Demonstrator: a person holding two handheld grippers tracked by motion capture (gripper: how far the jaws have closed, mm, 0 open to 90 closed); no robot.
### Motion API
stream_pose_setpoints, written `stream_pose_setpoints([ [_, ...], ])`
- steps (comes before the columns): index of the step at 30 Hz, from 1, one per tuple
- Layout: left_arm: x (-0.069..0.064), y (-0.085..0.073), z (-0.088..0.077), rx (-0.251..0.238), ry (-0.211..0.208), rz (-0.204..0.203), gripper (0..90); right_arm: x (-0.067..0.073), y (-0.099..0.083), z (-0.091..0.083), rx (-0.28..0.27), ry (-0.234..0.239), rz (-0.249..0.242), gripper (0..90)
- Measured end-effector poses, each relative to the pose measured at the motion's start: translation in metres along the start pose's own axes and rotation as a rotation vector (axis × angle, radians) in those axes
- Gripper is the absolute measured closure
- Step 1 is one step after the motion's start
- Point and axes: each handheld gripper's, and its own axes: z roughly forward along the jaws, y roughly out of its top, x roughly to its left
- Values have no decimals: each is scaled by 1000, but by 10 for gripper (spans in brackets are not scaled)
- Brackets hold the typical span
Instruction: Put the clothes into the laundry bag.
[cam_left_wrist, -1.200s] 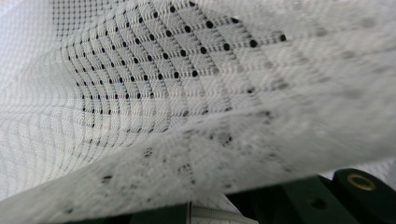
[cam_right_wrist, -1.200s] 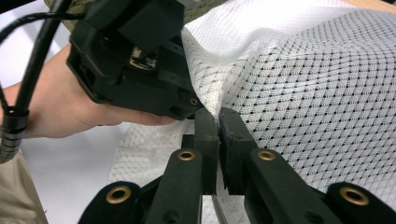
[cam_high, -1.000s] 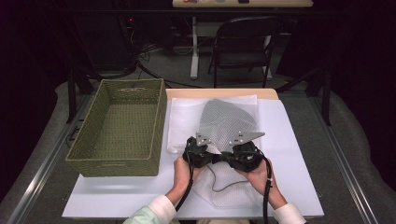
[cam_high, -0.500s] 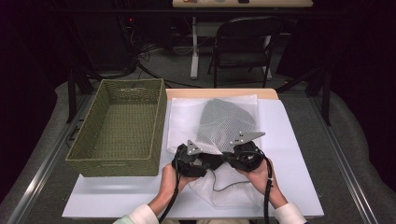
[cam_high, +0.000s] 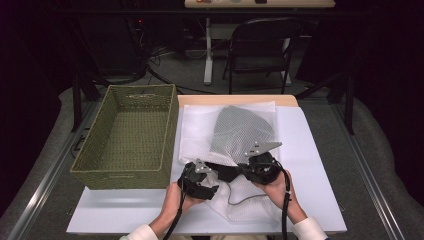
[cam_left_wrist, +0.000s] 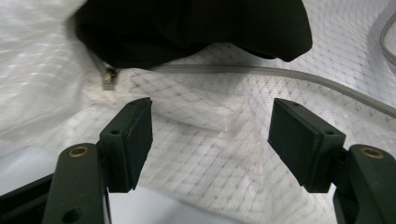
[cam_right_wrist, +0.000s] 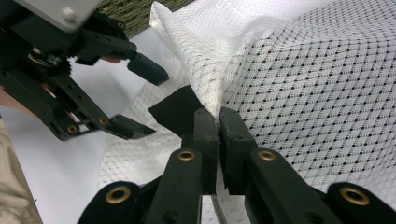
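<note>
A white mesh laundry bag (cam_high: 227, 137) lies on the table, its far half grey where something dark fills it. A black garment (cam_high: 226, 171) pokes from its near opening (cam_left_wrist: 196, 28). The bag's grey zip (cam_left_wrist: 261, 72) runs across the mesh, its pull (cam_left_wrist: 109, 77) at the garment's edge. My right gripper (cam_high: 242, 170) is shut on a raised fold of the mesh bag (cam_right_wrist: 299, 79), the jaws (cam_right_wrist: 218, 126) pressed together. My left gripper (cam_high: 214, 181) stands open just above the mesh (cam_left_wrist: 212, 135), holding nothing; it also appears in the right gripper view (cam_right_wrist: 142, 100).
A woven green basket (cam_high: 127, 137) stands empty at the left of the white tabletop (cam_high: 310, 150), close to my left hand. A folding chair (cam_high: 262, 50) and cables stand beyond the table's far edge.
My left gripper has drawn away from the right one, left and toward the person. The right gripper has stayed in place on the mesh.
</note>
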Motion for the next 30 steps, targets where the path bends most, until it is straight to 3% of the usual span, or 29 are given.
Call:
stream_pose_setpoints([
  [4, 1, 1, 7, 9, 10, -25, 339, 1, 0, 1, 5, 3, 1, 861],
  [8, 7, -1, 8, -36, 20, -62, 487, 1, -1, 1, 7, 0, -2, 862],
  [10, 9, -3, 9, -28, 20, -73, 537, 1, -1, 1, 8, -1, -2, 862],
  [15, 14, -10, 10, -49, -12, -102, 742, 3, -1, 2, 11, -2, -12, 862],
  [19, 15, -11, 10, -47, -22, -81, 840, 4, -1, 2, 14, -2, -15, 862],
  [30, 20, -17, -5, -45, -25, -70, 877, 3, -2, -2, 6, -8, -14, 862],
])
